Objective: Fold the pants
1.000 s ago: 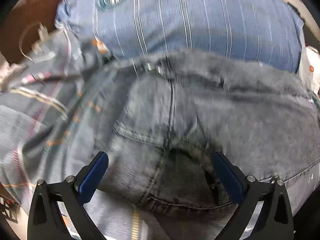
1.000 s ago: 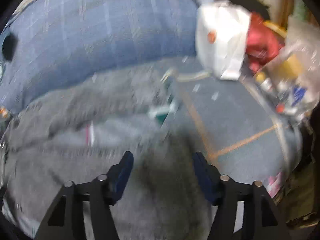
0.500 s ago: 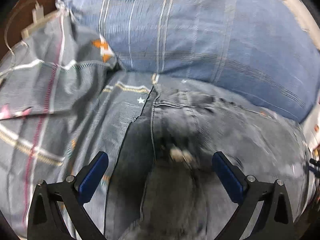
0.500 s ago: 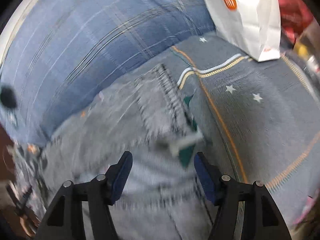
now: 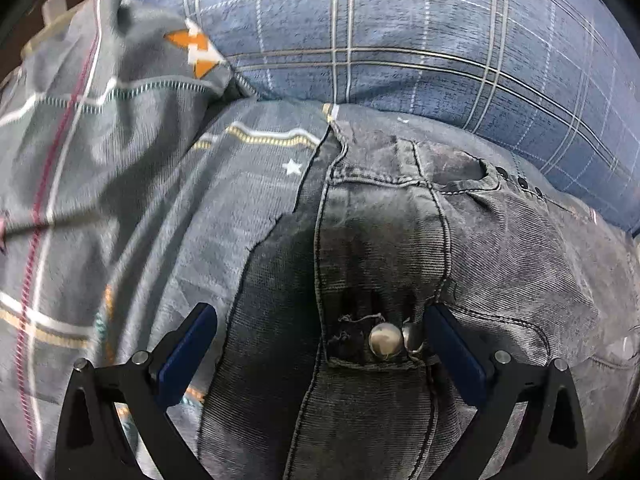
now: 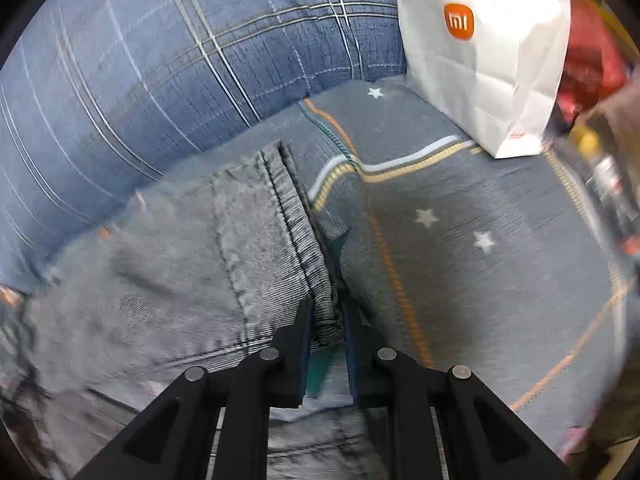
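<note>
Clutter rings the work area: in the right wrist view a white paper bag (image 6: 484, 56) stands at about one o'clock on the bed sheet (image 6: 460, 248), carrying an orange square logo that reads "mi". Behind and beside it, toward two and three o'clock, sit a red bundle (image 6: 592, 68) and some blurred small items that cannot be made out. A blue plaid pillow (image 6: 160, 88) fills the ten to twelve o'clock arc and lies right against the far edge of the pants (image 6: 168, 272), so the garment is hemmed in on that side. The sheet is grey with white stars and orange and white stripes.

The pants, grey washed denim, lie spread on the bed. The right claw (image 6: 326, 332) is closing its jaws, and the frame shows them pinching the bunched edge of the denim, with a green tag (image 6: 320, 372) showing between the fingers just below the cloth.

In the left wrist view the left claw (image 5: 320, 344) stands wide open above the waistband, its blue pads on either side of the metal button (image 5: 386, 342) without pressing the cloth. A rumpled grey quilt (image 5: 80, 152) lies from eight to eleven o'clock, and the plaid pillow (image 5: 400, 32) spans the top.
</note>
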